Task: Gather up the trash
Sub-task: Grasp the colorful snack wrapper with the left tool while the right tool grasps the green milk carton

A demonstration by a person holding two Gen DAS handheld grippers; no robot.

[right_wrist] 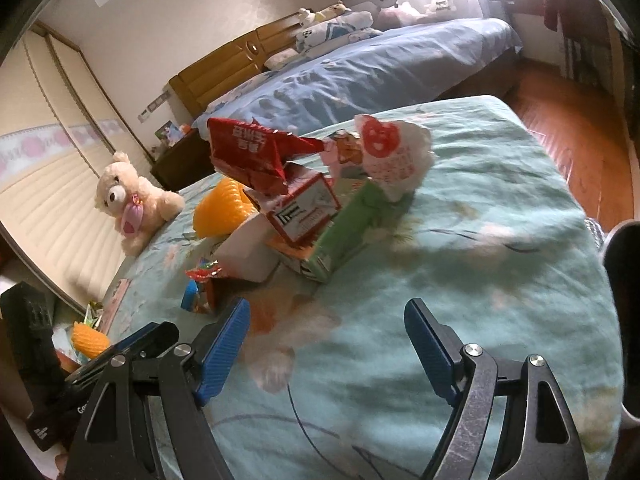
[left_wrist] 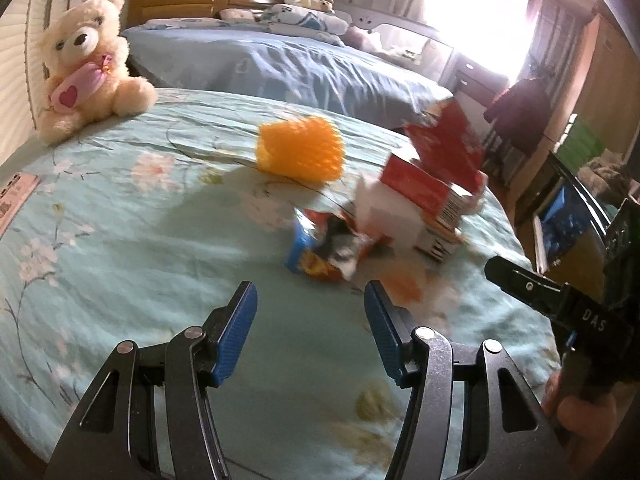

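Note:
A pile of trash lies on the teal floral bedspread point(left_wrist: 120, 216). In the left wrist view I see an orange foam fruit net point(left_wrist: 300, 150), a red and white carton point(left_wrist: 432, 184) and a crumpled snack wrapper point(left_wrist: 332, 244). My left gripper point(left_wrist: 310, 332) is open and empty, just short of the wrapper. In the right wrist view the pile shows a red snack bag point(right_wrist: 248, 152), a white box point(right_wrist: 256, 248), a green carton point(right_wrist: 352, 224), a white paper wrapper point(right_wrist: 396, 156) and the foam net point(right_wrist: 220, 208). My right gripper point(right_wrist: 326, 344) is open and empty in front of the pile.
A cream teddy bear point(left_wrist: 86, 64) sits at the bedspread's far left corner. A second bed with blue sheets point(left_wrist: 280, 60) stands behind. The right gripper's black body point(left_wrist: 560, 300) shows at the right of the left wrist view. Another foam net point(right_wrist: 88, 338) lies low at the left.

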